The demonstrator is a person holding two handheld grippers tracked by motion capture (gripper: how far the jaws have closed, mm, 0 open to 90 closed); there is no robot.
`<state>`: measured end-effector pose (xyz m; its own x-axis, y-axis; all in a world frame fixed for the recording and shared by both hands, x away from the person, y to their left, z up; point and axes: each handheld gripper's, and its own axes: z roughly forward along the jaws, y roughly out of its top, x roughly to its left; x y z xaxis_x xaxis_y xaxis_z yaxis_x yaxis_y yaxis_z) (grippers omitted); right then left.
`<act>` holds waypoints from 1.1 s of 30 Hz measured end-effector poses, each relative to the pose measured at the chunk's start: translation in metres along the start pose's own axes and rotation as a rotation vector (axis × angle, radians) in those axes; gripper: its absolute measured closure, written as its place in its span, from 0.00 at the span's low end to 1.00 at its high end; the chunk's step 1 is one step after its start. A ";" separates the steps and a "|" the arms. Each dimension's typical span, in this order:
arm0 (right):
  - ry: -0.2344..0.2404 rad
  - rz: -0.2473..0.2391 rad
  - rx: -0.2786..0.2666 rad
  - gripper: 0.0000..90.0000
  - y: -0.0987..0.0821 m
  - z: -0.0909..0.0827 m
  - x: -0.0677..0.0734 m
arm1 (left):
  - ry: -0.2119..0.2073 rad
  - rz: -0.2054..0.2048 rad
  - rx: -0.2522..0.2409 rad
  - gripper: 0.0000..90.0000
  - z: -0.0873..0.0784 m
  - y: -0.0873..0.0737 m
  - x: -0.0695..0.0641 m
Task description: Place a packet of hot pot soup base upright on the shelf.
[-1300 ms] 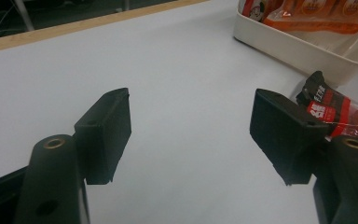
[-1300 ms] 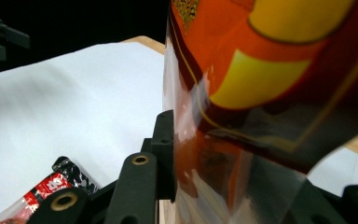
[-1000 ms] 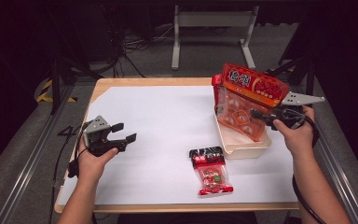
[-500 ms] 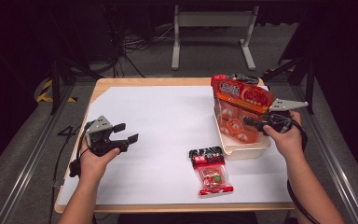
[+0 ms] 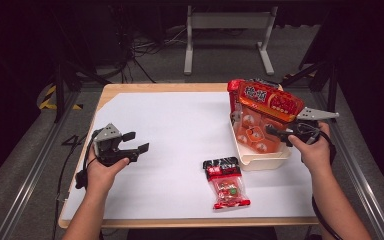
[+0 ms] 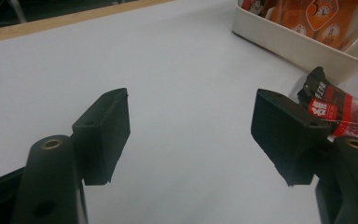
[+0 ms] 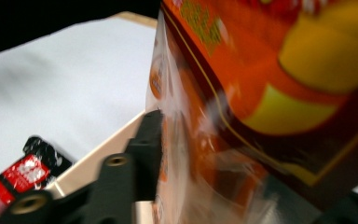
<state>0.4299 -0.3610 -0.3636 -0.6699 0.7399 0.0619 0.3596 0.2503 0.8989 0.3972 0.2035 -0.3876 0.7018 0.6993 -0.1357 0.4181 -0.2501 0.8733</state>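
Where floor darkens, white table [image 5: 180, 130].

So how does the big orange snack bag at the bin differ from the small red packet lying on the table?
The orange snack bag is much larger than the small red packet. The bag sits in the white bin, its top propped above the rim; the packet lies flat on the white table cover. The bag is at the right gripper, between its jaws; the packet lies apart from both grippers. Both are sealed snack packs with clear windows.
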 end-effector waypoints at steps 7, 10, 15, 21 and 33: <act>-0.073 -0.014 -0.021 0.36 0.004 -0.016 0.001 | -0.012 0.006 0.002 0.33 0.003 0.002 -0.002; -0.081 -0.013 -0.021 0.34 0.004 -0.020 0.003 | -0.018 0.002 -0.001 0.32 0.004 0.003 -0.004; -0.108 -0.050 -0.016 0.33 0.006 -0.030 0.012 | -0.035 -0.002 -0.010 0.32 0.007 0.005 -0.007; -0.136 -0.065 0.004 0.32 0.010 -0.037 0.018 | -0.054 -0.006 -0.009 0.32 0.009 0.009 -0.013; -0.148 -0.060 -0.020 0.34 0.011 -0.055 0.033 | -0.155 0.020 -0.008 0.33 0.021 0.021 -0.035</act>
<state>0.3758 -0.3681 -0.3283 -0.5860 0.8084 -0.0558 0.3076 0.2856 0.9077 0.3934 0.1596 -0.3746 0.7909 0.5824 -0.1879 0.3988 -0.2576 0.8801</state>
